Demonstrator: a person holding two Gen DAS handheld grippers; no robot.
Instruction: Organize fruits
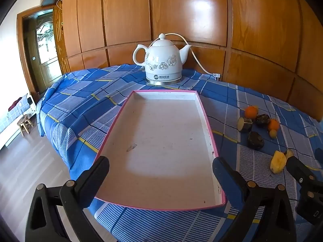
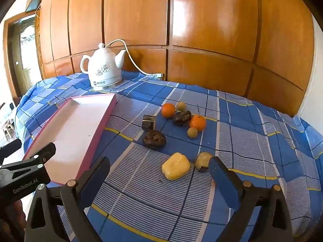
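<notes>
A shallow pink-rimmed white tray [image 1: 210, 133] [image 2: 110, 111] lies on the blue checked cloth with nothing in it. My left gripper [image 1: 161, 173] stands open over its near end. To the tray's right lie several fruits: two oranges [image 2: 168, 110] [image 2: 197, 122], two dark wrinkled fruits [image 2: 154, 138] [image 2: 181, 117], two small yellowish balls [image 2: 192, 132], a cut dark-skinned piece [image 2: 149, 122], a yellow chunk [image 2: 176, 165] and a pale piece [image 2: 203, 160]. My right gripper [image 2: 159, 173] is open, with the yellow chunk lying just ahead between its fingers, untouched. The same fruits [image 1: 255, 125] show at the right of the left wrist view.
A white ceramic kettle [image 1: 162, 60] [image 2: 104, 68] on its base stands behind the tray, its cord running to a plug [image 2: 158, 75] by the wooden panelled wall. The table's edge falls away on the left toward the floor, a small stool [image 1: 25, 124] and a doorway.
</notes>
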